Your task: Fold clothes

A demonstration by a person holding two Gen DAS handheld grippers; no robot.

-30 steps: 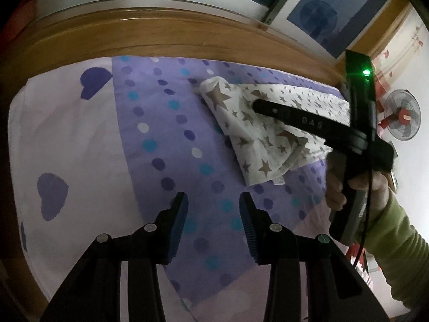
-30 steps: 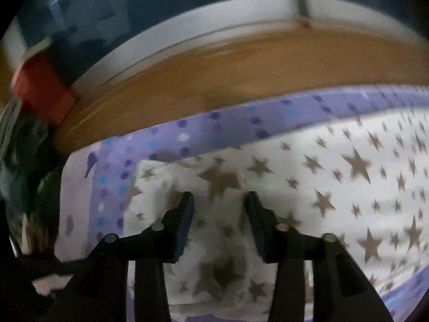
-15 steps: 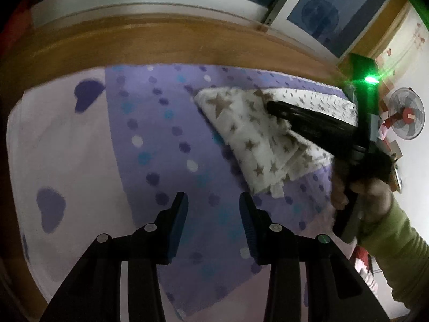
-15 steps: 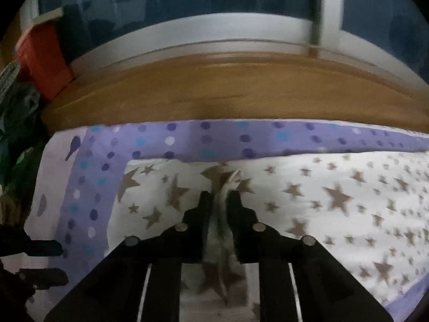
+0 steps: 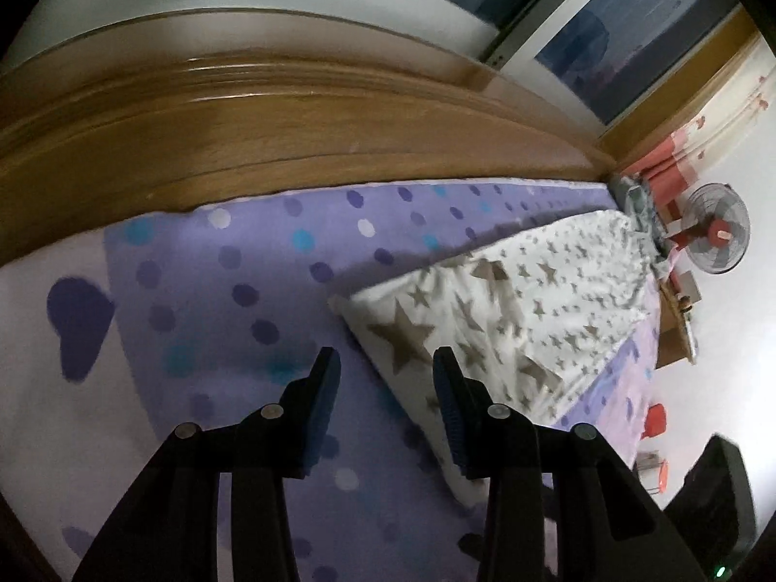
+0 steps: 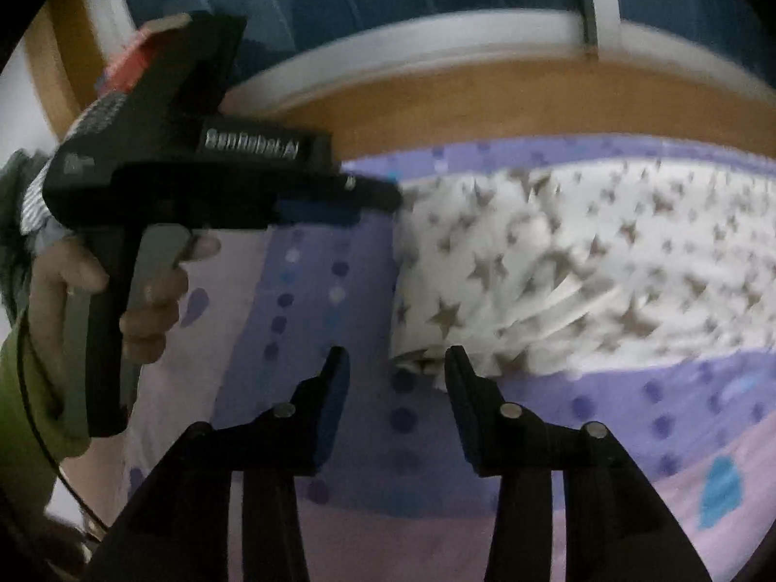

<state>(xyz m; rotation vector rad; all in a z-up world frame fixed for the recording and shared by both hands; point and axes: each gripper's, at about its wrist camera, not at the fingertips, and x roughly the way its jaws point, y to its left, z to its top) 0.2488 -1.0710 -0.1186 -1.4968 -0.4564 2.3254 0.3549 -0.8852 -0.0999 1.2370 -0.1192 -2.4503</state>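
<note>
1. The star-printed garment (image 5: 548,310) is seen lying on the bed's purple dotted sheet (image 5: 271,291), near the wooden headboard (image 5: 291,126), spread long and narrow with several layers stacked at its near end.
2. The left tool (image 5: 385,378) is held with its fingers apart and nothing between them, just beside the garment's near corner; in the right wrist view its tips are seen reaching to the cloth's left edge.
3. The right tool (image 6: 395,378) is likewise held apart and empty, with the garment's lower left corner lying just ahead of the gap.
4. The left hand (image 6: 97,291) is seen wrapped around its tool's handle, a green sleeve (image 6: 24,388) below it.
5. The cloth is judged thin, light and limp: ripples and soft creases are visible, so it may be expected to sag and slide on the sheet instead of holding a shape.
6. Hold is best taken at corners or along a hem, where all layers can be pinched together; a grip in mid-panel would likely lift one layer only and spoil the stack.
7. Whether further folds are wanted cannot be settled; the strip fits both a partly folded and a nearly finished garment.
</note>
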